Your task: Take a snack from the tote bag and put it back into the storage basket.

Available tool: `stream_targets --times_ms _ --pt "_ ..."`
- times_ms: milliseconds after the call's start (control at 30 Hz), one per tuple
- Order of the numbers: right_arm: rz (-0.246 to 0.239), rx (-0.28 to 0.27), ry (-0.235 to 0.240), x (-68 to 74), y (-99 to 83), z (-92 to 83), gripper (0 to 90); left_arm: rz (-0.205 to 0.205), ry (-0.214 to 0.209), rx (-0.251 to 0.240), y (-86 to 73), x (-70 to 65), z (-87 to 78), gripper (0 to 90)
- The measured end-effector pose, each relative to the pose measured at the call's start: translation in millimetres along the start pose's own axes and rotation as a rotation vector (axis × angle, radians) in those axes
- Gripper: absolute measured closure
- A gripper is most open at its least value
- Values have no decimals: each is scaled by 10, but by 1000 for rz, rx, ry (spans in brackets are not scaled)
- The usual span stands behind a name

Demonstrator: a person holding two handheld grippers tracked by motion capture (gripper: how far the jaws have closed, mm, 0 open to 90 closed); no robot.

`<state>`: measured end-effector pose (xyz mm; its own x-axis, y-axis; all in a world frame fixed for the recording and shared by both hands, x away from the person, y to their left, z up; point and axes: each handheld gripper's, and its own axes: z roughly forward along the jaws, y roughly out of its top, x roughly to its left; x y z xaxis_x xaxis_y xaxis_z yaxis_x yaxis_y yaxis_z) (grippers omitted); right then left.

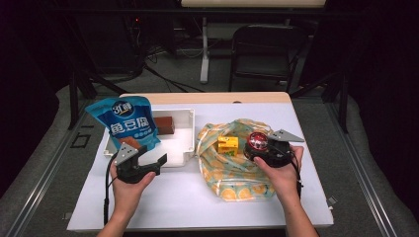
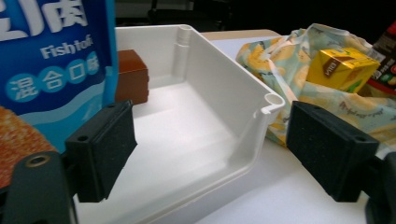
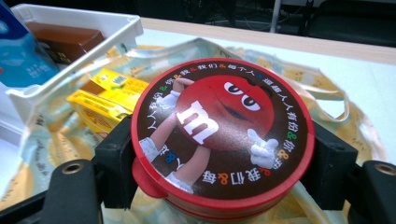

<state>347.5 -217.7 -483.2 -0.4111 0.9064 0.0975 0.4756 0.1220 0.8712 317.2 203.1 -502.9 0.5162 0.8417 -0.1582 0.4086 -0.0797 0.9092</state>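
My right gripper [image 3: 219, 163] clamps the round red candy tin [image 3: 219, 135] above the yellow-patterned cloth bag [image 1: 232, 173], right of the white plastic bin [image 1: 185, 136]. My left gripper [image 2: 210, 149] stands open, empty, at the bin's front wall.

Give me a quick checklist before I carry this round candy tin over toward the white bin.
1. Right gripper clamped on the red candy tin, pads on both sides: ok.
2. Tin clear of the patterned cloth bag beneath it: cannot tell.
3. Yellow carton left lying in the bag, beside the tin: ok.
4. Free floor in the white bin right of the brown box: ok.
5. Left gripper open, nothing between the pads: ok.
6. Blue fish tofu pouch stands at the bin's left end, apart from the free floor: ok.
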Motion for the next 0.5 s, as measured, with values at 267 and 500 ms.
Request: stream_targets --times_ms 267,500 --pt "-9 -13 16 58 81 -131 253 28 -23 14 0 -91 53 114" --pt "-15 -22 42 148 123 -194 253 55 -40 20 -3 -164 82 128"
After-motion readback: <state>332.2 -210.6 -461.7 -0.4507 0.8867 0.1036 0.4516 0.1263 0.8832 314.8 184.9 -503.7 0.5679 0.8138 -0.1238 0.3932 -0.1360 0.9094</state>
